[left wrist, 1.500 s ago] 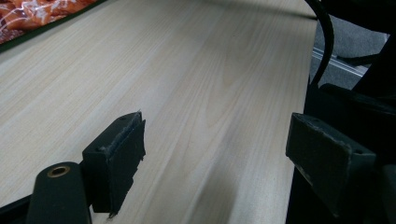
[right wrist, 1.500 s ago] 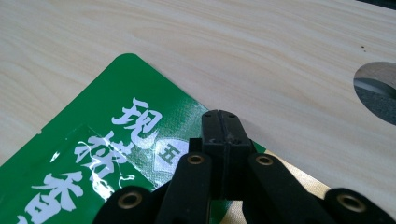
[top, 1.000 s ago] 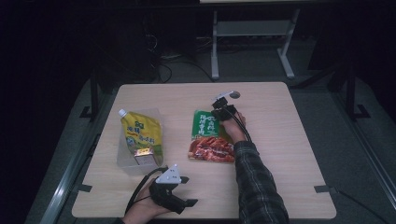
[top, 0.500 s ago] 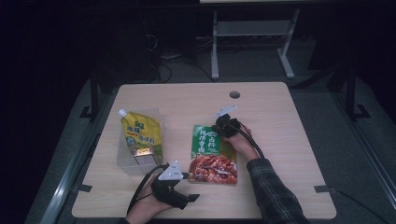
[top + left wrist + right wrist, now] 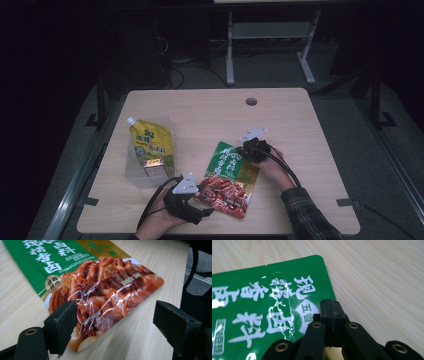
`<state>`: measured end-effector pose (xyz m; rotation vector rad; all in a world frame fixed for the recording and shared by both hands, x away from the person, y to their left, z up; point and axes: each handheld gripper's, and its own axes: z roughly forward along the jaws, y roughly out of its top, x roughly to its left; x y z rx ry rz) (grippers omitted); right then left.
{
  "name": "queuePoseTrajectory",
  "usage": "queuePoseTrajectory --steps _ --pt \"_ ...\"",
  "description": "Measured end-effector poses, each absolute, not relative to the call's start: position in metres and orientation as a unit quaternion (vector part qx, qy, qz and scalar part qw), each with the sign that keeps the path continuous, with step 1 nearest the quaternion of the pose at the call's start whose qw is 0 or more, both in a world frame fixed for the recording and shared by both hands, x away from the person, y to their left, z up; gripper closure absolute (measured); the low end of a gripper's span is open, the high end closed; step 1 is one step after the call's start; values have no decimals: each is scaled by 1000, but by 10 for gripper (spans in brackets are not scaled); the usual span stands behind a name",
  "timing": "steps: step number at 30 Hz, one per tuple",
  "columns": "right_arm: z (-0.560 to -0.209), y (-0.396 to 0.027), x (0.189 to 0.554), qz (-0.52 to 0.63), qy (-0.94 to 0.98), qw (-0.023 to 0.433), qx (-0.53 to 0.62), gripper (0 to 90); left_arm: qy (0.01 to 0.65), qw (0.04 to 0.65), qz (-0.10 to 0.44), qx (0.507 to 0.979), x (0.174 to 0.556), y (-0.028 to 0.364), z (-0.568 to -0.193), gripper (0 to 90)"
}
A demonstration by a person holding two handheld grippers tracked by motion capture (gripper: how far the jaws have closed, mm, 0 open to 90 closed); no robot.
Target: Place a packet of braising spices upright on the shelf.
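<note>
- Seasoning packet (image 5: 229, 180), green at the top and printed with braised meat below, lies flat on the wooden surface (image 5: 280, 120), in the near half and slightly right of centre.
- Right gripper (image 5: 248, 150) sits at the packet's far right corner; in the right gripper view its fingers (image 5: 331, 315) are pressed together over the green top edge of the packet (image 5: 262, 312), pinching it just inside the rounded corner.
- Left gripper (image 5: 204, 214) rests at the near edge of the surface, beside the packet's near left corner; in the left gripper view its fingers (image 5: 61, 323) are spread wide, one on either side of the packet's lower end (image 5: 107, 297), with bare wood between the right finger and the packet edge.
- Yellow spouted pouch (image 5: 150, 142) lies in a clear tray (image 5: 134, 172) at the left side of the surface, well apart from the packet; a small brown box (image 5: 154, 165) sits at the pouch's near end.
- Far half and right side of the surface are open wood, broken by a round cable hole (image 5: 251, 101) near the far edge.
</note>
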<state>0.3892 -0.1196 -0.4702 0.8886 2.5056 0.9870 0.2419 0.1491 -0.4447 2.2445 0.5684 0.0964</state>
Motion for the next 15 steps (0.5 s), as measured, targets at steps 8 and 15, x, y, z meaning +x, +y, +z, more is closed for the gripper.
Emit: queuePoseTrajectory --steps 8,15 --pt "-468 -136 373 332 881 153 302 900 227 405 40 885 241 149 -443 188" --pt "-466 -147 359 317 887 155 299 900 224 406 43 885 239 150 -443 188"
